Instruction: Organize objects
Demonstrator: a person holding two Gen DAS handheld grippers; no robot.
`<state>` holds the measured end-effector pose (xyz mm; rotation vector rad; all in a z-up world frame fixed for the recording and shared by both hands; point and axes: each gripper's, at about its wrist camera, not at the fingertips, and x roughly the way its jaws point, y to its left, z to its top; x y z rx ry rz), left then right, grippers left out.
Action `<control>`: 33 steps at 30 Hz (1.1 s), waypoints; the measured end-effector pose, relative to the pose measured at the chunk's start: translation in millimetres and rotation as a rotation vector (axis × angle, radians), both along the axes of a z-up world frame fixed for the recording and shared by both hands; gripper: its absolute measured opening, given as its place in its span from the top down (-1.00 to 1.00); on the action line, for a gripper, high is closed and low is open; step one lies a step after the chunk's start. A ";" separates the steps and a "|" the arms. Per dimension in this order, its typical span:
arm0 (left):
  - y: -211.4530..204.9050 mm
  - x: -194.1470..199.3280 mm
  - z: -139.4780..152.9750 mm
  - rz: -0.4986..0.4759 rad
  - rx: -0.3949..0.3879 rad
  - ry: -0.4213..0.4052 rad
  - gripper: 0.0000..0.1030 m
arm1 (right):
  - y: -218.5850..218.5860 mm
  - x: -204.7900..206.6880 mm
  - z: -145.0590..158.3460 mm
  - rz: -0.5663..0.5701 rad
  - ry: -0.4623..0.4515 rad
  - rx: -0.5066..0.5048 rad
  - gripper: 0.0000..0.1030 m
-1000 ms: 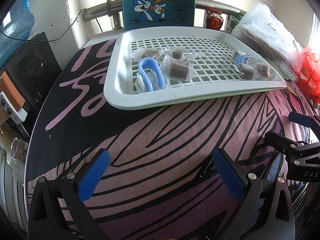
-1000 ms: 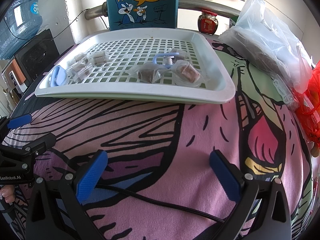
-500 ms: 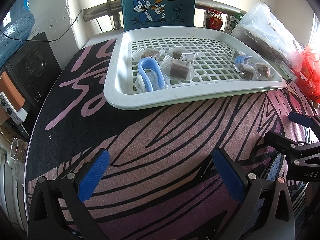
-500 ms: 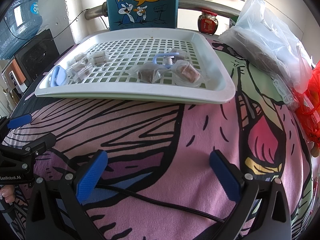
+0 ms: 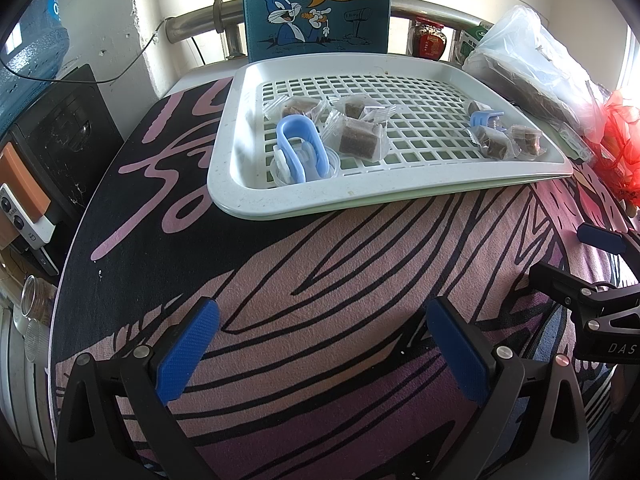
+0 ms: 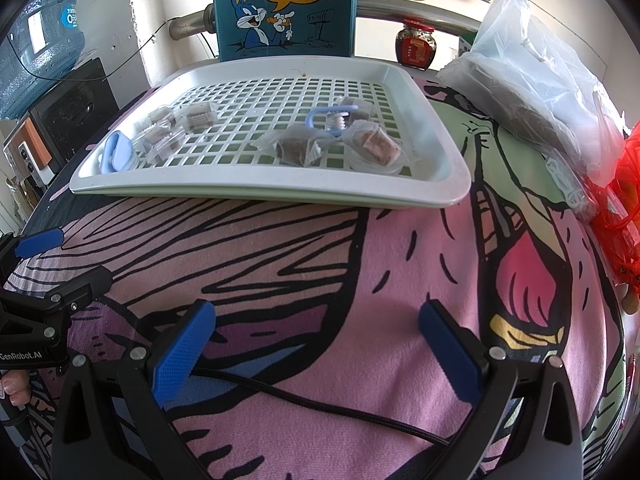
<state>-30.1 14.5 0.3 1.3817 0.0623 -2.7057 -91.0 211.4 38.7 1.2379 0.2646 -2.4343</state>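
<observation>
A white slotted tray [image 5: 248, 196] [image 6: 440, 184] lies at the far side of the patterned cloth. In it are several clear-wrapped brown snack cubes [image 5: 358, 140] [image 6: 294, 148], a large light-blue clip [image 5: 298, 144] [image 6: 114, 152] at its left end and a smaller blue clip [image 5: 482, 117] [image 6: 328, 118] toward its right. My left gripper [image 5: 320, 344] hovers open over the cloth, well short of the tray. To its right, my right gripper [image 6: 316, 340] is also open and holds nothing.
A blue cartoon-rabbit box [image 5: 316, 4] stands behind the tray. A clear plastic bag [image 6: 532, 76] and a red mesh bag [image 6: 624, 188] lie at the right. A red-lidded jar [image 6: 416, 46], a water bottle [image 6: 36, 52] and a black cable [image 6: 320, 400] are around.
</observation>
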 end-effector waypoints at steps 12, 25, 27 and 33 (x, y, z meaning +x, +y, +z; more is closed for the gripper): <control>0.0 0.0 0.0 0.000 0.000 0.000 -0.99 | 0.0 -0.1 -0.1 0.000 0.000 0.000 -1.00; 0.3 0.1 0.3 0.000 0.004 0.002 -0.99 | -0.3 0.3 0.0 0.000 0.000 0.000 -1.00; -1.8 0.9 0.2 0.000 0.005 0.002 -0.99 | -0.3 0.4 0.0 0.000 0.000 0.000 -1.00; -3.1 1.8 0.0 0.000 0.002 0.001 -0.99 | -0.6 0.8 0.1 0.000 0.000 0.000 -1.00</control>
